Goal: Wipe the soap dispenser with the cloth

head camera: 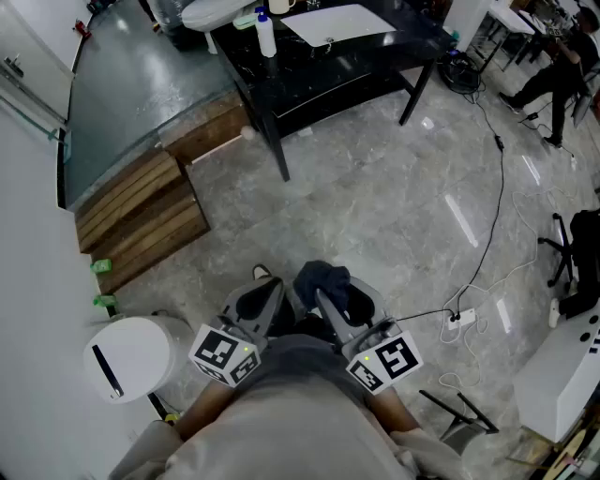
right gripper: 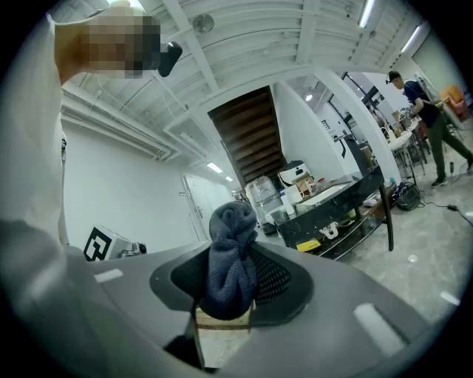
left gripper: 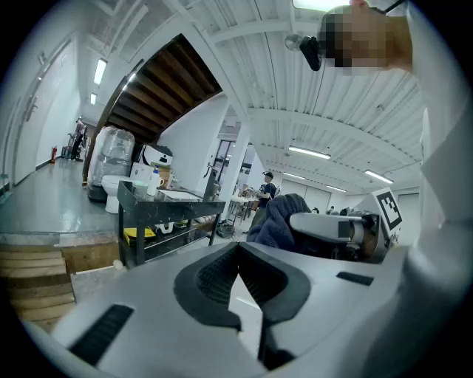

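Bulging from right claw (right gripper: pixel 224 295): cloth (right gripper: pixel 230 251).

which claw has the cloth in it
The right claw, shut on the dark blue cloth bunched between its jaws; the left claw is shut with nothing in it.

You have open floor (head camera: pixel 375 206) between you and the far surface (head camera: pixel 375 52). Wooden steps (head camera: pixel 141 211) block the left, a white bin (head camera: pixel 131 356) stands near left, and cables (head camera: pixel 502 192) trail on the right. The soap dispenser (head camera: pixel 266 34) stands near the surface's left edge, a white sheet (head camera: pixel 337 23) beside it.
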Demonstrator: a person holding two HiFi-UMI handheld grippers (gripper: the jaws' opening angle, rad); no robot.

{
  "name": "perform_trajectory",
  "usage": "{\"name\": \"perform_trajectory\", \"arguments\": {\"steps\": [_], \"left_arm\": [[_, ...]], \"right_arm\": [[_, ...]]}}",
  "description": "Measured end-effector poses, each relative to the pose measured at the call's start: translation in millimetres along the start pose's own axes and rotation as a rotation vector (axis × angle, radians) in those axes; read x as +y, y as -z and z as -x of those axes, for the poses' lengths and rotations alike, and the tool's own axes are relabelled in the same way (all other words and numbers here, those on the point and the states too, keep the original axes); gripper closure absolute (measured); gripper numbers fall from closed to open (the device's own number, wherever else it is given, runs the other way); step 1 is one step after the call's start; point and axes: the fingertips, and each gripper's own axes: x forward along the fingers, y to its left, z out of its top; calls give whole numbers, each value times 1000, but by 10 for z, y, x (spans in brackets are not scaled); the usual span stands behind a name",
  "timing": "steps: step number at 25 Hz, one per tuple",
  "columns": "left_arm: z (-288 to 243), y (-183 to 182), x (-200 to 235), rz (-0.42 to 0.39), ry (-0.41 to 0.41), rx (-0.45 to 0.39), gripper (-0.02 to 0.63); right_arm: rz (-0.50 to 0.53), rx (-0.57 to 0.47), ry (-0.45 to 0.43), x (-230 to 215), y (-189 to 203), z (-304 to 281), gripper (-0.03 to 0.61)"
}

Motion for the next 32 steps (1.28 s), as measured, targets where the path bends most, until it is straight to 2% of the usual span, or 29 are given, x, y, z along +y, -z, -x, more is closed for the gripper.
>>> {"name": "perform_trajectory", "arguments": {"steps": [8, 14, 24, 32], "left_arm": [[-96, -219, 150, 29, 9, -41, 607], [-282, -376, 378, 7, 26, -64, 606], [-501, -808, 1179, 42, 13, -110, 607], [-502, -1220, 1906, 54, 11, -158, 606]], "right_arm": [[32, 22, 32, -70, 7, -74, 453], [53, 42, 48, -163, -57, -334, 453], [85, 71, 31, -233, -291, -1157, 451], [133, 87, 6, -105, -509, -2003, 449]]}}
